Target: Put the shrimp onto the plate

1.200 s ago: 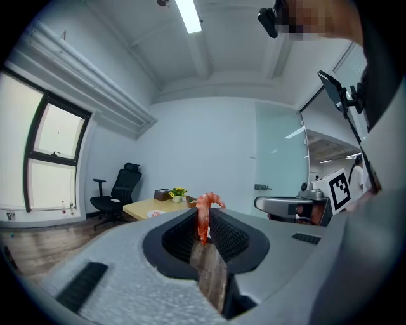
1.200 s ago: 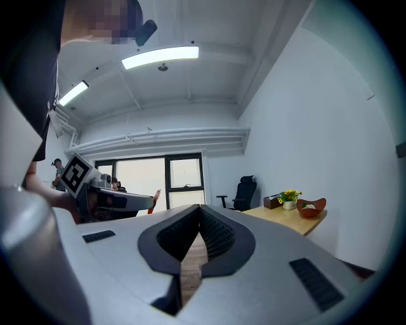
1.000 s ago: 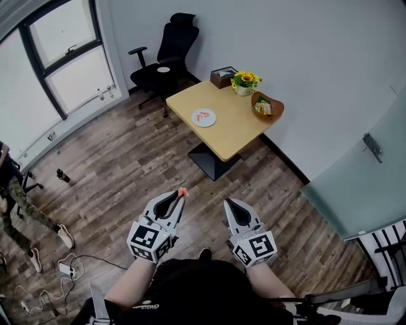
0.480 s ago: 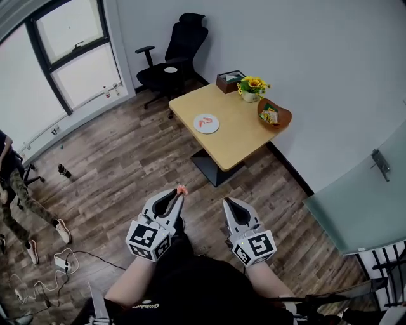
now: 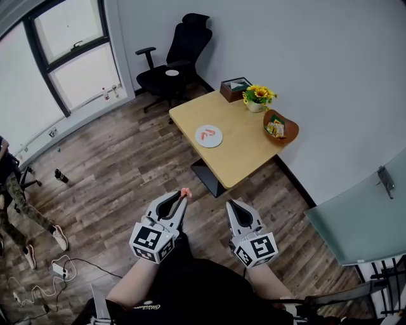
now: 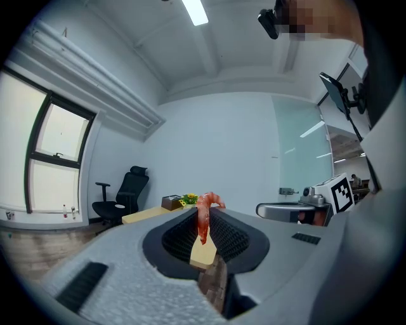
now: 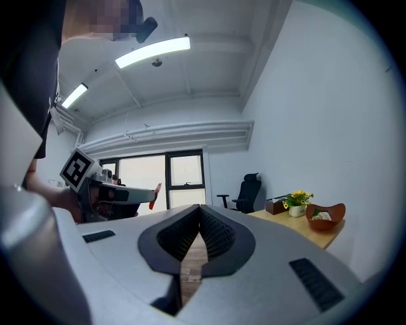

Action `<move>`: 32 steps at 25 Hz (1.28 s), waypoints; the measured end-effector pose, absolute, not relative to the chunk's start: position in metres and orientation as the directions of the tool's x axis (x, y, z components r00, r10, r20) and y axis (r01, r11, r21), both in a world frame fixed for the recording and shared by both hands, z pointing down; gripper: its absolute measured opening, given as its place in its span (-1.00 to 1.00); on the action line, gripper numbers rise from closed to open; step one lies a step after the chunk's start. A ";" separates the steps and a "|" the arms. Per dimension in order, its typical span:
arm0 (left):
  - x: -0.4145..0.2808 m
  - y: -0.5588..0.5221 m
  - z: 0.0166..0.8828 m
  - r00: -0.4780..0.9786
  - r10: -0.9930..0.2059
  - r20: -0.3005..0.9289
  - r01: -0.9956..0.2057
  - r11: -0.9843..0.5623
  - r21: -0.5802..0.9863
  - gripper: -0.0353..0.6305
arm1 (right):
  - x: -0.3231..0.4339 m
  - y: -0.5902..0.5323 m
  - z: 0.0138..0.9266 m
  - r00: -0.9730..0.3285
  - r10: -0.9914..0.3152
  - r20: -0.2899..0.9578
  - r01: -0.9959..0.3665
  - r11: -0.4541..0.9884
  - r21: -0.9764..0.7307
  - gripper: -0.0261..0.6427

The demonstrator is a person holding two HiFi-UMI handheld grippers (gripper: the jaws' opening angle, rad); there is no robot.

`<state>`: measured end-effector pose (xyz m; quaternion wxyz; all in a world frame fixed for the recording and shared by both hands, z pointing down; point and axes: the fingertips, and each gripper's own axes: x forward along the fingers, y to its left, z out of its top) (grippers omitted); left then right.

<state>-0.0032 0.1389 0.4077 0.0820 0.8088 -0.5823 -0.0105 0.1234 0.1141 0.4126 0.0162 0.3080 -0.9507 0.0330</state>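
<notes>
Ahead, wooden table (image 5: 244,145) on plank floor (image 5: 120,165); left gripper (image 5: 182,199) pinching shrimp (image 5: 184,192); right gripper (image 5: 231,205) jaws together, empty.

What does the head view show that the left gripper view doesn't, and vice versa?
Only the head view: the white plate on the table and the brown bowl. Only the left gripper view: the ceiling light. Both: the shrimp pinched in the left gripper, the black chair and the sunflowers.

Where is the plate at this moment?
In the head view, the white plate sits near the left edge of the wooden table, left of the sunflower pot and brown bowl.
</notes>
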 end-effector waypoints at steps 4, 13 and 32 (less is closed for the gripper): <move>-0.034 0.099 0.402 0.322 -0.943 0.083 -0.940 -0.307 0.150 -0.71 | 0.094 0.074 0.405 -0.803 -0.594 0.056 -0.596 0.801 -0.057 -0.91; -0.101 -0.006 0.389 0.386 -0.919 0.083 -0.915 -0.370 0.162 -0.71 | 0.024 -0.023 0.393 -0.764 -0.640 0.084 -0.645 0.762 -0.057 -0.91; -0.191 -0.164 0.391 0.509 -0.857 0.077 -0.852 -0.489 0.188 -0.71 | -0.075 -0.165 0.383 -0.696 -0.710 0.104 -0.716 0.697 -0.037 -0.91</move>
